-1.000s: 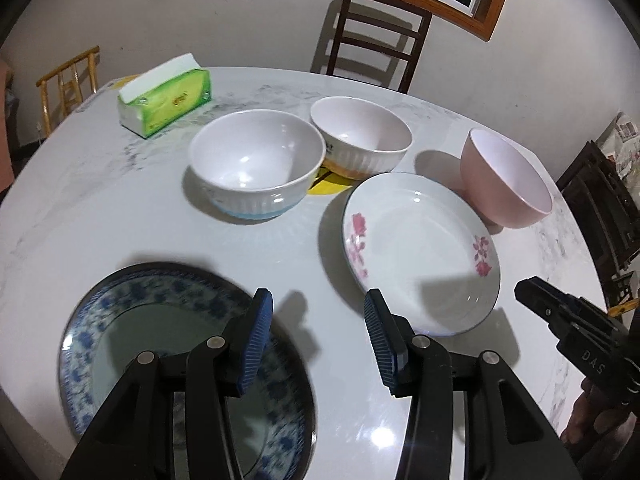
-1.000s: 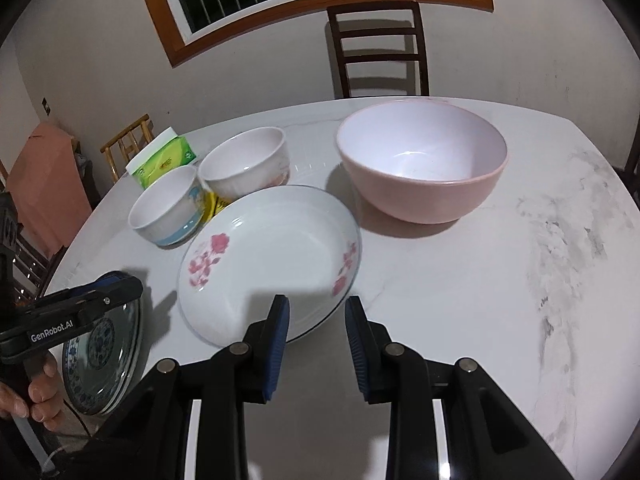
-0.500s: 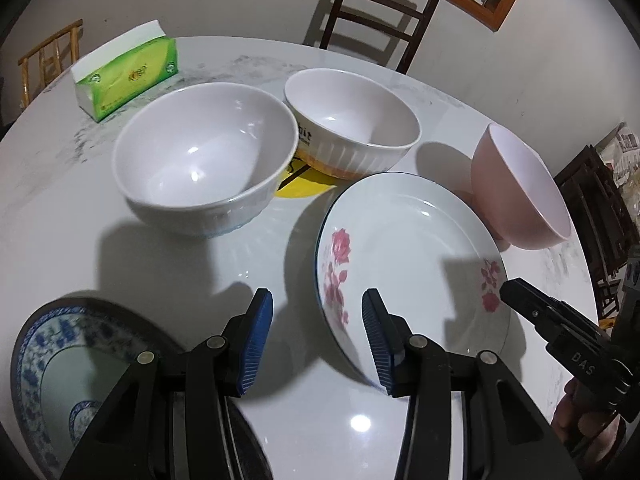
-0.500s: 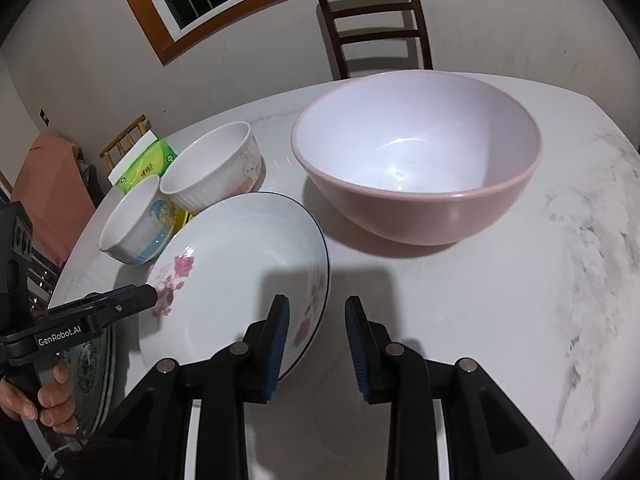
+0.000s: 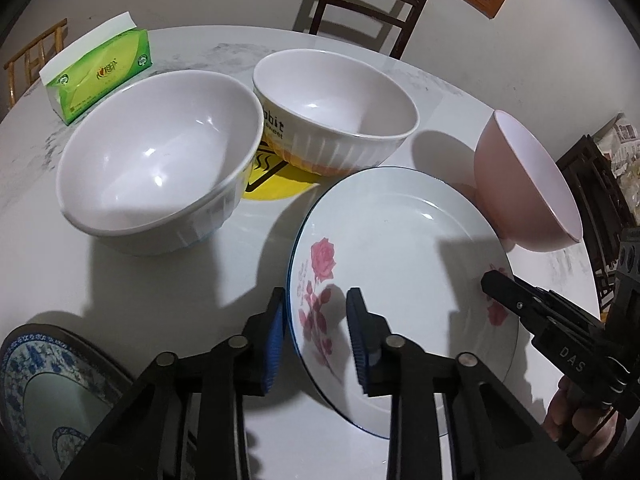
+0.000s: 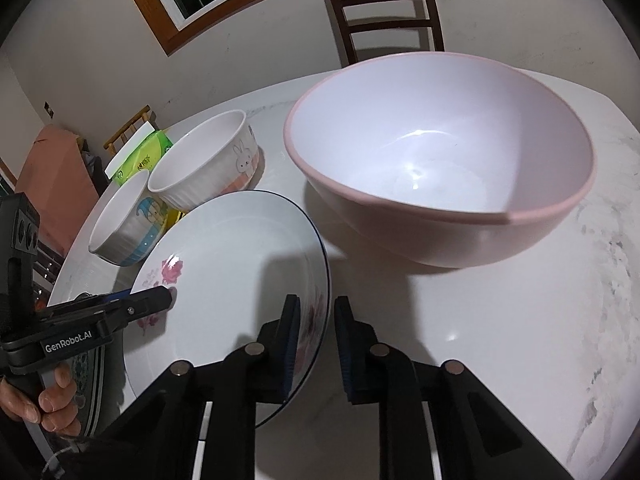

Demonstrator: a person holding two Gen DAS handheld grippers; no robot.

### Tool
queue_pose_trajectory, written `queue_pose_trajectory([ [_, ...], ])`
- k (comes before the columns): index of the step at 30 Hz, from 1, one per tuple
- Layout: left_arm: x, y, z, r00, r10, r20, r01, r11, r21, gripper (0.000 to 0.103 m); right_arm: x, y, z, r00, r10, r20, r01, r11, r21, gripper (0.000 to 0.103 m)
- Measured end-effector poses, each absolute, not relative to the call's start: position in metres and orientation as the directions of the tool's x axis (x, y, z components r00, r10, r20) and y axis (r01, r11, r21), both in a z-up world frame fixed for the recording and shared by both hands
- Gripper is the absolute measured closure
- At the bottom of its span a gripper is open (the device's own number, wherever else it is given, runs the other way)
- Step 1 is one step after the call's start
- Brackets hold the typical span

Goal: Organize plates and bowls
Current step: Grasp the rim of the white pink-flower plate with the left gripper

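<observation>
- Left gripper (image 5: 316,322): jaws apart, straddling the near rim of the rose plate (image 5: 404,264).
- Right gripper (image 6: 316,340): jaws apart, straddling the plate's opposite rim, near the pink bowl (image 6: 440,152).

Left gripper (image 5: 316,336) fingers straddle rose plate (image 5: 400,280) rim; white bowl (image 5: 156,176) crowds ahead-left. Right gripper (image 6: 316,344) straddles opposite rim; pink bowl (image 6: 440,160) blocks ahead; bare table (image 6: 500,340) right of fingers.

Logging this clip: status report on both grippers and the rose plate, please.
Left gripper open, straddling the rose plate near rim. Right gripper open, straddling its opposite rim. Plate not clamped. Pink bowl close beside it.
</observation>
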State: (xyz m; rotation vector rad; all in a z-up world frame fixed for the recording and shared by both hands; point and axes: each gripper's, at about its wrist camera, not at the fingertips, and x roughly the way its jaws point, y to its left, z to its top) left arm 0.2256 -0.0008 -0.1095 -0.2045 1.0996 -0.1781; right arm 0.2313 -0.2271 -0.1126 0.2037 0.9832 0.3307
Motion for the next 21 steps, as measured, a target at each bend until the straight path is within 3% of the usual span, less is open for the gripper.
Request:
queue_pose_trajectory([
  [21,0.185,-0.008,-0.112,0.402,-0.255,-0.879,0.07,0.966,-0.248,0.085,0.181,-0.233,-0.109,0.456,0.341,-0.822,-0.132,0.939,0.317,0.09],
])
